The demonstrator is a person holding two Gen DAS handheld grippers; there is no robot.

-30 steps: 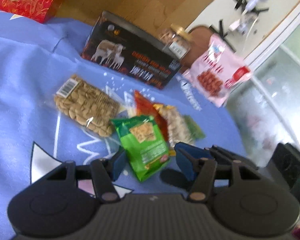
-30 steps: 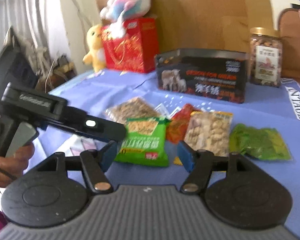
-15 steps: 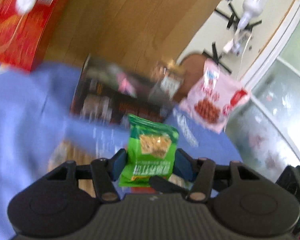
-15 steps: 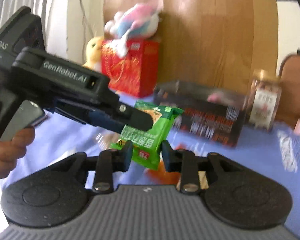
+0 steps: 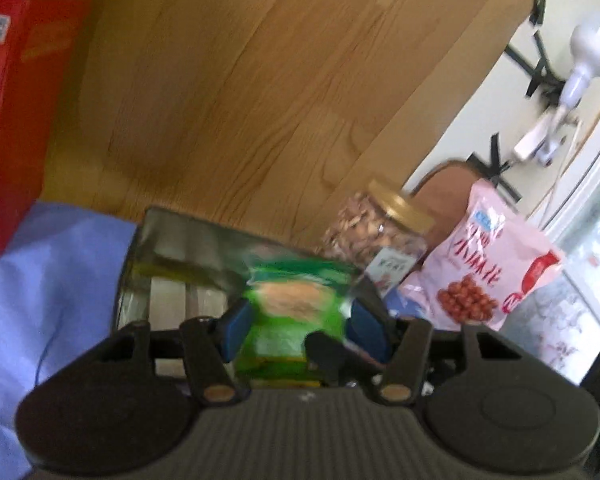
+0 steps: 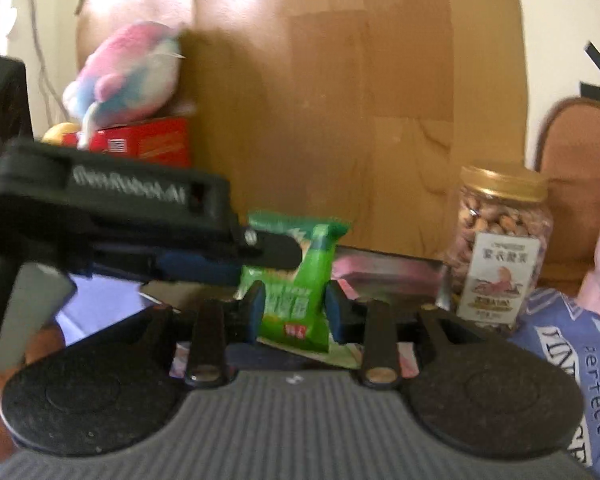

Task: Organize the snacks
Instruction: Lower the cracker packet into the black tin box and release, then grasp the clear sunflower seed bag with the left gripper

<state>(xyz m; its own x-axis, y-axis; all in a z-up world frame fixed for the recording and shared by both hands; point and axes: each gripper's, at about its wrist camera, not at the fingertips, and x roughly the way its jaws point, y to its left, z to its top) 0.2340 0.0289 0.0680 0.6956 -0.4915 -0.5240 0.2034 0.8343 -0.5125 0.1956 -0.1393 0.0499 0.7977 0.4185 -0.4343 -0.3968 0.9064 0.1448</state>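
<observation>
A green snack packet [image 5: 296,316] is held up above the open dark tin box [image 5: 172,256]. My left gripper [image 5: 298,326] is shut on its sides. My right gripper [image 6: 294,312] is shut on the same packet [image 6: 296,280] lower down. The left gripper's black body [image 6: 112,216] reaches in from the left in the right wrist view. The box [image 6: 380,268] lies just behind the packet, its inside reflective. The other snack packets on the cloth are hidden.
A jar of nuts [image 6: 500,248] with a gold lid stands right of the box, also in the left wrist view [image 5: 380,240]. A pink snack bag [image 5: 488,268] leans beside it. A red gift box [image 5: 8,120] and a plush toy [image 6: 128,76] stand at the left. A wooden headboard [image 5: 260,88] rises behind. Blue cloth [image 5: 40,280] covers the surface.
Both grippers closed on the green packet and lifted it off the cloth toward the dark box. The box and jar now fill more of both views.
</observation>
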